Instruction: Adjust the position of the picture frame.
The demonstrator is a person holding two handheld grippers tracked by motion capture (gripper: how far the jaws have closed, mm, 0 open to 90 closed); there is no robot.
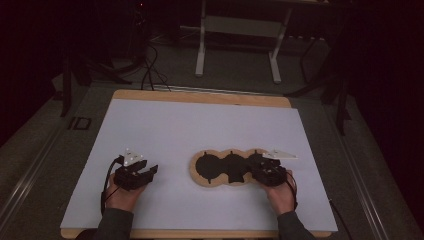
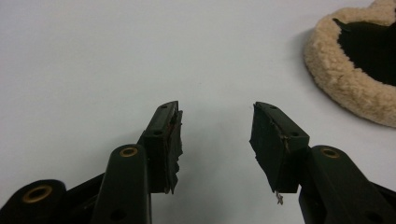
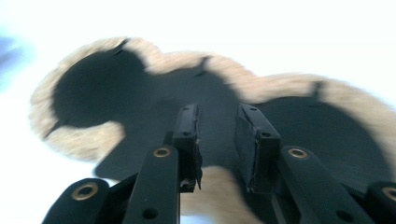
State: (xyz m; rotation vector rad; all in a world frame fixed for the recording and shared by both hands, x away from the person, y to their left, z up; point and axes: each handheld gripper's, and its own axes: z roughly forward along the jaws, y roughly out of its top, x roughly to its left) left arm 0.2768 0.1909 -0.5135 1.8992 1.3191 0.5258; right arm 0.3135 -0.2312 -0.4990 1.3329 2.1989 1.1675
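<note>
High view: both grippers on white table [image 1: 165, 125], left gripper [image 1: 150, 171] fingers wide, empty; right gripper [image 3: 217, 140] fingers narrow over fleece-edged black pad [image 3: 116, 93], gripping nothing.

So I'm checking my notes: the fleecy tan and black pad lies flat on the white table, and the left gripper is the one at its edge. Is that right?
Not quite. The fleecy pad does lie flat on the white table, but the right gripper is the one at its edge, as the high view shows. The left gripper sits apart from it, jaws open over bare table.
</note>
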